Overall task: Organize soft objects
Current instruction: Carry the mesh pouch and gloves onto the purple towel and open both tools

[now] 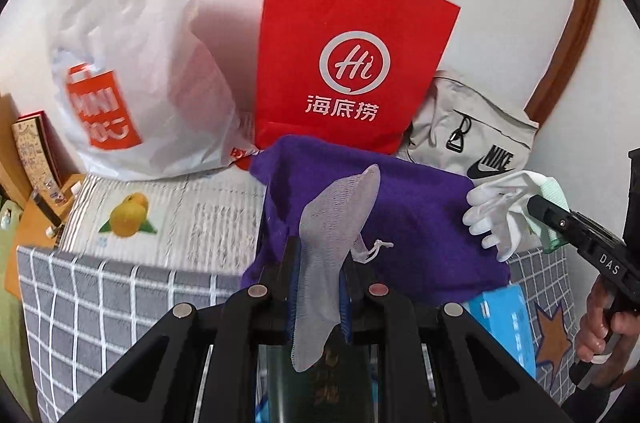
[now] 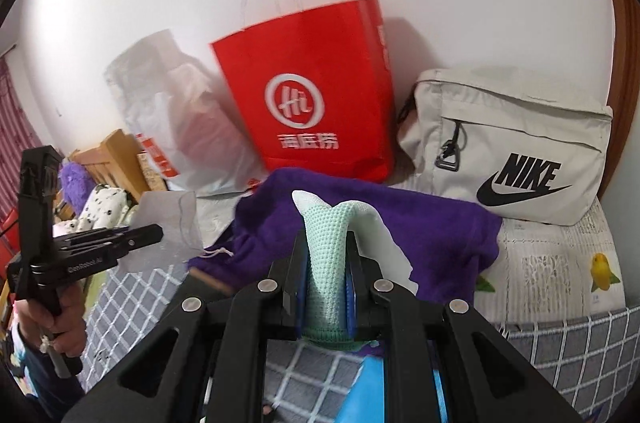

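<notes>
- Left gripper: lower centre of its own view, jaws clamped on a grey mesh pouch. The pouch stands up between the fingers, its top leaning to 1 o'clock, its lower end hanging down behind the jaws. A white drawstring knot shows just right of it.
- Right gripper: lower centre of its own view, jaws clamped on a white glove with a mint knitted cuff. The cuff fills the gap between the fingers; the white part droops toward 4 o'clock. In the left view the glove's fingers point toward 8 o'clock.
- Hand: at 4 o'clock in the left view, gripping the right gripper's handle.
- Blue box: just behind the left gripper, toward 3 o'clock, partly under the purple cloth.
- Checked bedcover: grey with white lines, at 8 o'clock.
- Purple cloth: spread on the bed straight ahead of both grippers, behind the held items.
- Printed sheet: with a yellow fruit picture, at 10 o'clock from the left gripper, beside the cloth.
- Red bag: paper, white handles, upright at 12 o'clock against the wall, touching the cloth's far edge.
- White bag: plastic, orange logo, at 10 o'clock, beside the red bag.
- Beige bag: black logo, at 2 o'clock, leaning by the wall.
</notes>
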`<state>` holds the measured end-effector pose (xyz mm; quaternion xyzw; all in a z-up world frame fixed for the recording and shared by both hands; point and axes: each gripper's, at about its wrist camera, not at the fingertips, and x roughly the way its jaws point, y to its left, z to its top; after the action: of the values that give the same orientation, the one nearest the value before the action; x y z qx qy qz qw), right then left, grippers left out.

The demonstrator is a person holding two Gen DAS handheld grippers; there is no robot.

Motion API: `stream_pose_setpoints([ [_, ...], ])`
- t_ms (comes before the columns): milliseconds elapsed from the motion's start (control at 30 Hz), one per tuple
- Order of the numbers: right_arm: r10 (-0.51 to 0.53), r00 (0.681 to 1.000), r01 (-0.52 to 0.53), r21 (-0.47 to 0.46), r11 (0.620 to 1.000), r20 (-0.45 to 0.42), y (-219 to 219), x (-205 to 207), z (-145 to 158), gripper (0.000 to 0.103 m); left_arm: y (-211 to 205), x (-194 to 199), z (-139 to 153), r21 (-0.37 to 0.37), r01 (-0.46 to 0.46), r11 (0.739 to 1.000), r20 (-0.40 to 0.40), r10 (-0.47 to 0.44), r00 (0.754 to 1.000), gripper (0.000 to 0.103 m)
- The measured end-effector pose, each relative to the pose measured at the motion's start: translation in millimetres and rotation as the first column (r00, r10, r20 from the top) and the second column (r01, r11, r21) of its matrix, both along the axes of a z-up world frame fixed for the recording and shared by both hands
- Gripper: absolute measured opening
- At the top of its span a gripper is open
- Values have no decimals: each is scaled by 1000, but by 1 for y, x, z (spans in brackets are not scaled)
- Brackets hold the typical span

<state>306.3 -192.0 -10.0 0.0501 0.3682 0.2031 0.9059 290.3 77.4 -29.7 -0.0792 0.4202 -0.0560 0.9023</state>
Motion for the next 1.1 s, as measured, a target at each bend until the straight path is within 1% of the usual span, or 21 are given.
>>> stream_pose_setpoints([
  [200, -20, 999, 20, 9, 1000, -46, -9, 38, -23, 15, -15, 49, -9, 7, 21, 1000, -31, -21, 999, 16],
  [300, -17, 998, 18, 9, 1000, -66, -10, 50, -32, 15, -21, 68, -16, -6, 38, 999, -45, -38, 998, 16],
  [367, -20, 997, 19, -10, 1000, -76, -10, 59, -38, 15, -25, 82, -22, -12, 47, 999, -61, -48, 997, 16],
  [433, -25, 995, 22, -34, 999, -98, -11, 68, -48, 16, -29, 97, -30, -4, 54, 999, -77, -55, 996, 18],
  [533, -33, 989, 28, -35, 999, -144, -15, 81, -67, 17, -31, 113, -46, 1, 46, 999, -123, -45, 991, 18],
  [600, -40, 981, 29, -56, 998, -188, -15, 89, -78, 17, -29, 119, -54, -13, 44, 999, -141, -45, 989, 18],
  [667, -41, 979, 28, -67, 997, -198, -15, 92, -85, 18, -29, 125, -64, 0, 41, 999, -169, -40, 985, 18],
  [867, -40, 975, 16, -109, 994, -219, -12, 98, -100, 18, -25, 134, -83, 18, 30, 999, -214, -26, 976, 18],
  [967, -53, 967, 25, -116, 993, -248, -13, 103, -108, 18, -21, 135, -85, 12, 14, 1000, -213, -11, 977, 21],
  [1033, -46, 964, 21, -100, 995, -261, -13, 105, -111, 19, -23, 136, -87, 21, 15, 1000, -211, -10, 978, 21],
  [1100, -43, 962, 15, -105, 994, -269, -11, 106, -115, 20, -27, 138, -91, 33, 22, 999, -216, -15, 976, 21],
])
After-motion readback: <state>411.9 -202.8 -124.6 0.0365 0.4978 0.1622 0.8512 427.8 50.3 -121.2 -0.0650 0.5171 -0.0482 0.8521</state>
